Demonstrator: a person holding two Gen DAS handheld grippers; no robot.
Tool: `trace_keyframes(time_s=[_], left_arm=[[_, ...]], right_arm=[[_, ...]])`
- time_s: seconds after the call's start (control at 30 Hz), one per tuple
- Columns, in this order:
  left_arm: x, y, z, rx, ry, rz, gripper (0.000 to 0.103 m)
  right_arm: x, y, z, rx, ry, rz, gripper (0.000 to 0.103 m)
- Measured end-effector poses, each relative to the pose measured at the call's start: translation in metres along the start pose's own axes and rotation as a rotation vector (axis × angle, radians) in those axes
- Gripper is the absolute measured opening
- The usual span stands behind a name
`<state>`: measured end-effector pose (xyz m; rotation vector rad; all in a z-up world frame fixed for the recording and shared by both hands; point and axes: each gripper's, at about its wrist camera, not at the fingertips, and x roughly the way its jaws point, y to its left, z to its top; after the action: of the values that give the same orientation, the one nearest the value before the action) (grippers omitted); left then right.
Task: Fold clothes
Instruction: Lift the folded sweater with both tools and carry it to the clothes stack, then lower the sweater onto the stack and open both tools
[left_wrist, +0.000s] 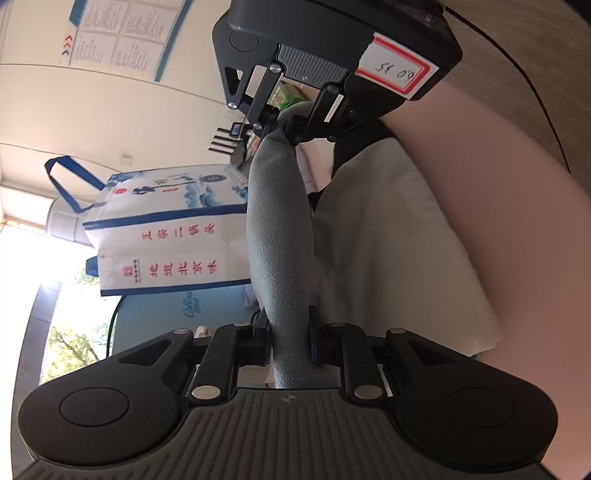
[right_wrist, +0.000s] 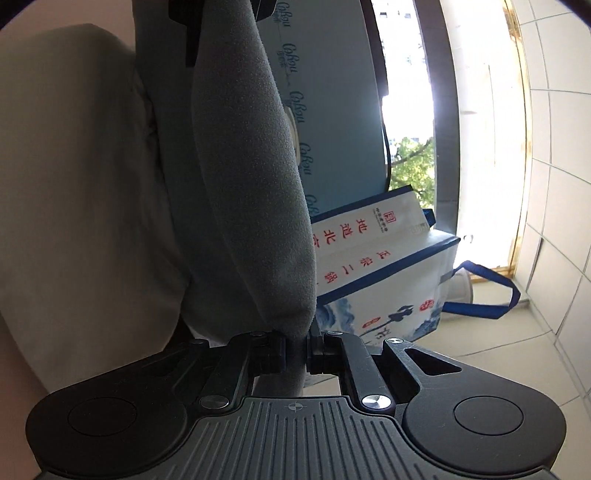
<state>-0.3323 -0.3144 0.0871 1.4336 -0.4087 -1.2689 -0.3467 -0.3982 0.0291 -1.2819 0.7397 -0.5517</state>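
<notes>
A grey fleece garment (left_wrist: 279, 236) is stretched taut in the air between my two grippers. My left gripper (left_wrist: 290, 345) is shut on one end of it. My right gripper shows opposite at the top of the left wrist view (left_wrist: 282, 127), shut on the other end. In the right wrist view my right gripper (right_wrist: 295, 349) pinches the grey garment (right_wrist: 255, 177), and part of the left gripper (right_wrist: 192, 22) shows at the top edge. A white folded cloth (left_wrist: 391, 236) lies on the pink surface (left_wrist: 517, 229) beside the garment; it also shows in the right wrist view (right_wrist: 74, 177).
A white and blue tote bag with red characters (left_wrist: 170, 229) stands by the window, also in the right wrist view (right_wrist: 391, 266). A light blue panel with printed logos (right_wrist: 332, 110) stands behind the garment. A tiled wall (right_wrist: 554, 184) is to the side.
</notes>
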Motion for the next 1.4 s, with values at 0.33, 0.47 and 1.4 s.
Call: trace_keyframes(time_s=[0.33,0.47,1.4], left_arm=[[-0.003,-0.036,-0.008,0.035,0.007,-0.204,0.028],[0.003,-0.042,-0.018,-0.055,0.043,-0.314,0.035],[0.006,0.085,-0.061,-1.084,-0.226,-0.38,0.033]], right_arm=[[-0.023,0.038,-0.021,-0.057,0.045,0.095,0.01],[-0.027,0.051,-0.019,-0.078,0.072,0.134,0.015],[-0.04,-0.067,0.005,0.791,0.21,0.174,0.02]])
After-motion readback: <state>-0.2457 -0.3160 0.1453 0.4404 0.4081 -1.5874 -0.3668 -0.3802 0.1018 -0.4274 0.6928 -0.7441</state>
